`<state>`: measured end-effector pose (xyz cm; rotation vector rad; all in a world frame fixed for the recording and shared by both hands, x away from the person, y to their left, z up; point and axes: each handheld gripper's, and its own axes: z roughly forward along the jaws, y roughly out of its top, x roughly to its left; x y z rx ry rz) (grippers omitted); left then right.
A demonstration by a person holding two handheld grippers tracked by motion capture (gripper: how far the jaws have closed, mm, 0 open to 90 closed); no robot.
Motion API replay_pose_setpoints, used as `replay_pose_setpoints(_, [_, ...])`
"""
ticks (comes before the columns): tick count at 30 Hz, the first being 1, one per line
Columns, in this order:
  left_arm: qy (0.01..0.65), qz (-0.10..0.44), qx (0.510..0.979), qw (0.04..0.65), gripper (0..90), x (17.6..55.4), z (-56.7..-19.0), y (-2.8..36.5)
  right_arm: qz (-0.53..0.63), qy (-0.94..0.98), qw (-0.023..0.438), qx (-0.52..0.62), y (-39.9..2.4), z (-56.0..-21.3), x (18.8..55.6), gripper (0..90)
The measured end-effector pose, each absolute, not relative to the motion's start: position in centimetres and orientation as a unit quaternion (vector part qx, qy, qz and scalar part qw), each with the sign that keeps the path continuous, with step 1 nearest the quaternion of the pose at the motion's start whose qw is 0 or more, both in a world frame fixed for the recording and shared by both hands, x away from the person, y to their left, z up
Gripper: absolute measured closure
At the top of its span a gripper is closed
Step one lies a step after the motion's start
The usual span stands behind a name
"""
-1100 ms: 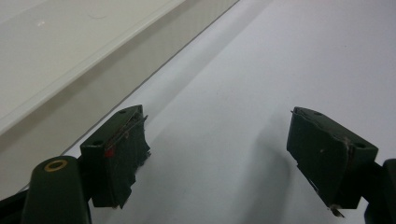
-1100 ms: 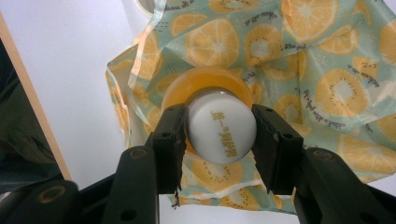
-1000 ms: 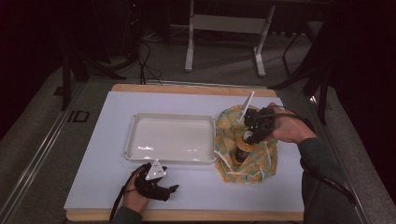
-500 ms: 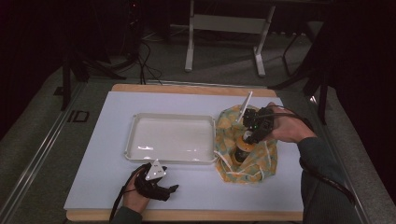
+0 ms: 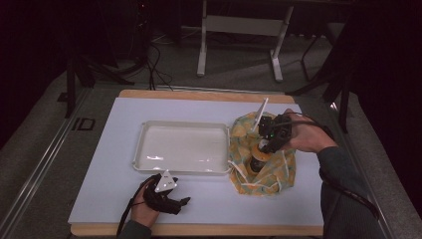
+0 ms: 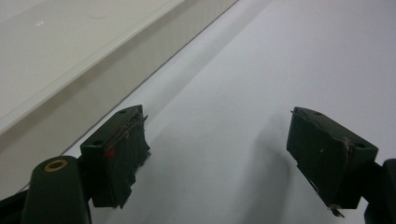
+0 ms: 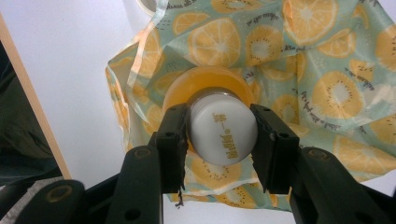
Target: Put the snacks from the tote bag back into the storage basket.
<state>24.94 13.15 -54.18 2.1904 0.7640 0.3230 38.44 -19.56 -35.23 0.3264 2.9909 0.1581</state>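
Hand-held gripper (image 5: 262, 149) over bottle (image 5: 257, 160)

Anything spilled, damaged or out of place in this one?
Nothing spilled. The left gripper's jaw pads look frayed and torn at the edges. The right gripper is clamped on a bottle's white cap in the fruit-print bag; the tray sits square.

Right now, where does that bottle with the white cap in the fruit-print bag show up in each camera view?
High view: the bottle stands right of centre in the fruit-print bag, below the right gripper.
Left gripper view: not in it; the picture has the white tray and table.
Right gripper view: centre, its white cap clamped between the jaws.
Shared landmark: the bag, in the high and right gripper views.
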Motion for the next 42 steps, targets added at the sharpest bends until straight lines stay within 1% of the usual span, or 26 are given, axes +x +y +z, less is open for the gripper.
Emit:
replay_pose_setpoints(21, [0.300,0.128,0.862,0.387,19.9,24.9,-54.2,13.1,0.067,0.990,0.076,0.097,-19.6,-32.6,37.5,58.8])
replay_pose_setpoints(42, [0.300,0.127,0.862,0.388,19.9,24.9,-54.2,13.1,0.066,0.989,0.078,0.104,-20.1,-29.9,37.1,58.8])
